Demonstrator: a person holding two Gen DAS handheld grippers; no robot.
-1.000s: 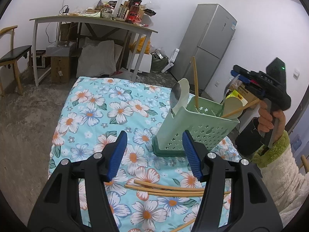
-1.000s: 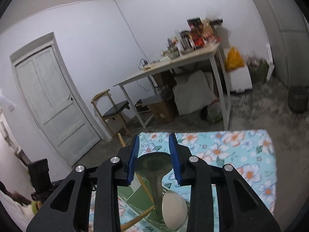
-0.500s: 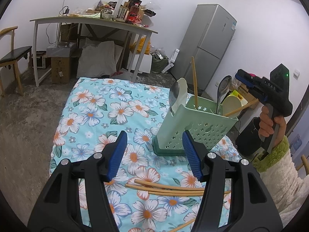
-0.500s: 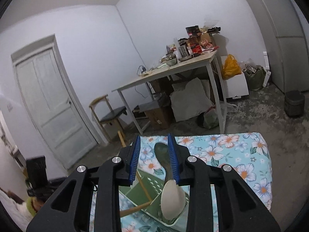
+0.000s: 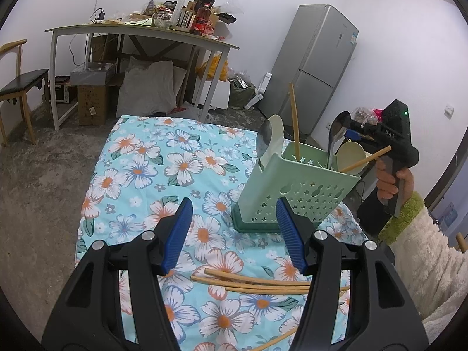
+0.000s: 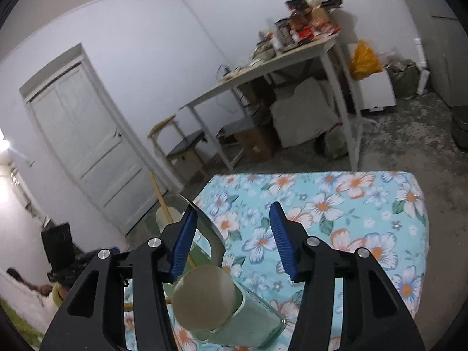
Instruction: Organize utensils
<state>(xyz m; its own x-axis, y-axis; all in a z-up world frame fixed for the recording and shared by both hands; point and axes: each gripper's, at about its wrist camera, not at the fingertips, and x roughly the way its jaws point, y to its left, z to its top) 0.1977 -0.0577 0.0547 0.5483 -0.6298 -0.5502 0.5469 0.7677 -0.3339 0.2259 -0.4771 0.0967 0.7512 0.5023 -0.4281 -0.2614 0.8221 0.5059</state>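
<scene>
A bare white-walled room with a cluttered desk (image 5: pixel 140 32) and a grey fridge (image 5: pixel 316 67) at the far side surrounds the tabletop (image 5: pixel 140 158) under its flowered cloth. On it, right of centre, stands the green utensil holder (image 5: pixel 295 193), already carrying a metal spoon (image 5: pixel 336 134), a pale ladle (image 5: pixel 351 158), a flat server (image 5: pixel 270 139) and two chopsticks (image 5: pixel 294 122). Your right hand-held gripper (image 6: pixel 231 239) sits just above the holder with its jaws opening and nothing between the pads. Your left hand-held gripper (image 5: pixel 234 231) hangs about half open and empty, over the loose chopsticks (image 5: pixel 257 283) lying near you on the cloth. Those sticks look light, stiff and smooth, so they will likely roll or slide; take them near the middle, across their length, one or two at a time. The holder looks light and perforated and could tip if nudged. The upright handles crowd its mouth, so aim any new stick for the open far-left gap.
</scene>
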